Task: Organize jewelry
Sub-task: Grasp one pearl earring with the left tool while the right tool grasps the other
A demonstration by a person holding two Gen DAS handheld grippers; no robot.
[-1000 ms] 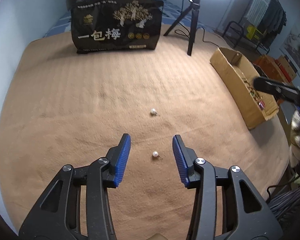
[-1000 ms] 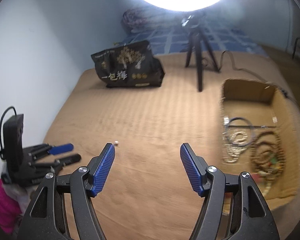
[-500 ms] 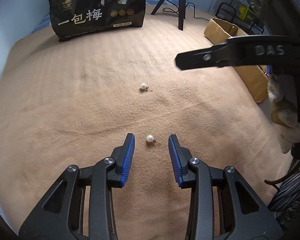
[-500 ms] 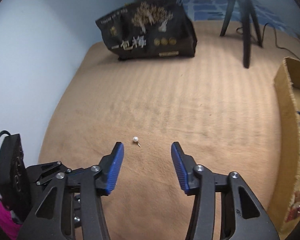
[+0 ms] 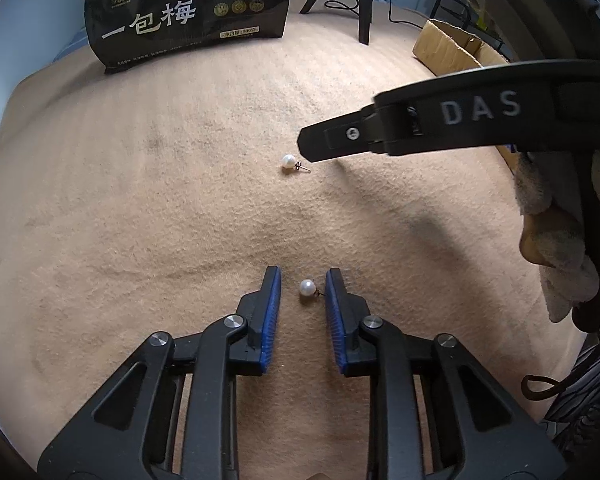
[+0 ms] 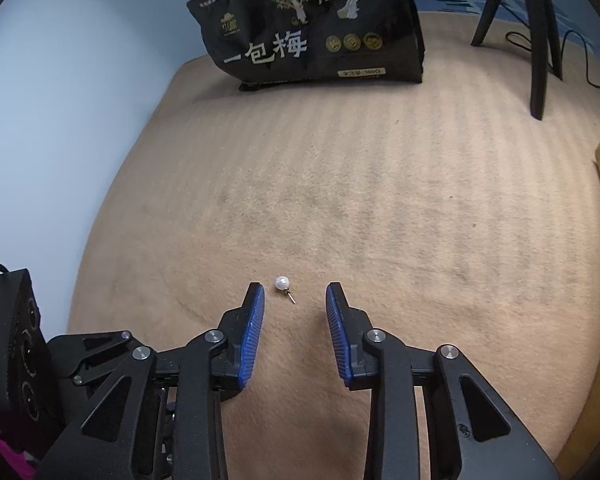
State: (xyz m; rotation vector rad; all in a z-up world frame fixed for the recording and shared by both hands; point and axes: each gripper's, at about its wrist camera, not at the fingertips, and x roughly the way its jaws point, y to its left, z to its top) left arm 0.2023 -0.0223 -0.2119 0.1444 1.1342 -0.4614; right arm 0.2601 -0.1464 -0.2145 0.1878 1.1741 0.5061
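Pearl studs are lying apart on the tan blanket (image 5: 140, 208). I am narrowing both sets of jaws: left gripper (image 5: 303, 280) around the near stud (image 5: 307, 288), unpinched; right gripper (image 6: 295, 294) straddling the far stud (image 6: 282, 282). I am centring each pearl before squeezing, lest it skitter.

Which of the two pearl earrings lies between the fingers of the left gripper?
The near earring, between the left gripper's blue fingers. The far earring lies by the right gripper's tip.
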